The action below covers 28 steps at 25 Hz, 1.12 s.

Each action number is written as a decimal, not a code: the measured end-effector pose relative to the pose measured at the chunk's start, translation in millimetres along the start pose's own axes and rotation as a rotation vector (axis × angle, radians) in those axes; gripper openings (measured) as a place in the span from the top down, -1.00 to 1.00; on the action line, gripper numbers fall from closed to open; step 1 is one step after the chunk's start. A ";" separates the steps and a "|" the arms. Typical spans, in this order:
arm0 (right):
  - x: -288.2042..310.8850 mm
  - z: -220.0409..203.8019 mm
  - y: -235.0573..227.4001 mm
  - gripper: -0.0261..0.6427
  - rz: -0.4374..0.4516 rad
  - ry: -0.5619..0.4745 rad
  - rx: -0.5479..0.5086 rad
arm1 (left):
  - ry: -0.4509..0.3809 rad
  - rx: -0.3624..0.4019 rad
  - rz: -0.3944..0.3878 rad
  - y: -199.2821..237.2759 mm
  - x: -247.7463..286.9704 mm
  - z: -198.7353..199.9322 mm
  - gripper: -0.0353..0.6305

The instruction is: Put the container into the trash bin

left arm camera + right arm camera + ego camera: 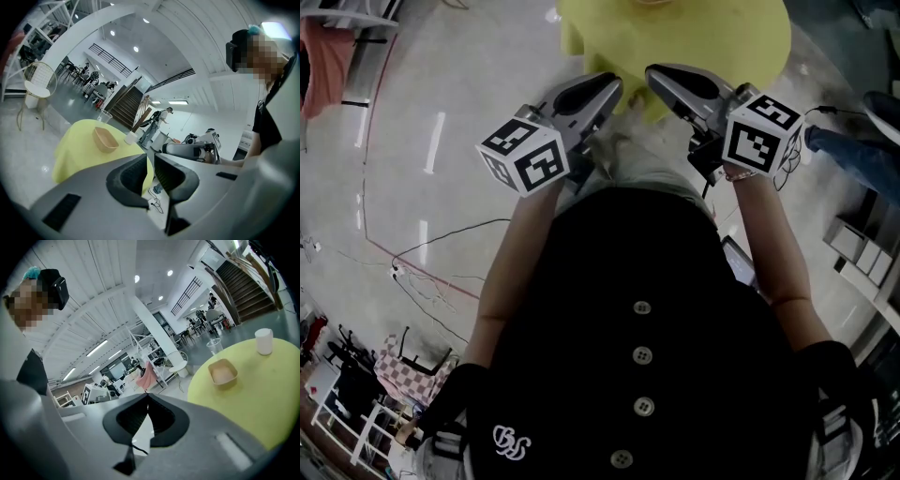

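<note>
A tan, shallow container (105, 139) lies empty on a round table with a yellow cloth (75, 145); the right gripper view shows that container (222, 372) too. Both grippers are held in front of the person's body, short of the table's near edge (675, 47). My left gripper (150, 161) has its jaws a little apart with nothing between them. Nothing is held in my right gripper (148, 397), which is shut, tips touching. In the head view the left gripper (605, 94) and the right gripper (661, 80) point toward the table. I cannot make out a trash bin.
A white cup (264, 341) and a clear plastic cup (214, 346) stand on the table beyond the container. A white wire chair (36, 89) stands on the left. Cables (441, 272) trail over the shiny floor. People stand near a staircase (129, 105) far back.
</note>
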State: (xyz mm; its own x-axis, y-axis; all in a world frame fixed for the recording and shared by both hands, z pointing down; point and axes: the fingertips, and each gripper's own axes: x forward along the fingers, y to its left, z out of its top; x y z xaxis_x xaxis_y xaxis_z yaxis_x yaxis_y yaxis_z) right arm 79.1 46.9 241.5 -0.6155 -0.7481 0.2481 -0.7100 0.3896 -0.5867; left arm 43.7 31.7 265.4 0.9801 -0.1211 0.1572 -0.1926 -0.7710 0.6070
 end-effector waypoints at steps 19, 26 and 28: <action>3.8 -7.1 -4.1 0.91 -0.046 0.065 -0.029 | 0.007 -0.021 -0.057 -4.3 6.2 3.1 0.76; 5.8 -10.4 -4.6 0.91 -0.055 0.078 -0.056 | 0.012 -0.033 -0.071 -5.1 7.8 -1.3 0.76; 6.3 -14.2 -4.1 0.91 -0.056 0.078 -0.052 | 0.011 -0.049 -0.073 -4.1 7.3 -3.9 0.77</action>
State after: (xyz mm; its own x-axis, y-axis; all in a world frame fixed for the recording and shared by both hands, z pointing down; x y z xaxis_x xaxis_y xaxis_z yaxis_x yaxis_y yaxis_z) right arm 73.3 48.3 256.5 -0.5980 -0.7260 0.3396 -0.7593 0.3773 -0.5302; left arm 51.5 36.4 267.1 0.9911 -0.0588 0.1195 -0.1232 -0.7456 0.6549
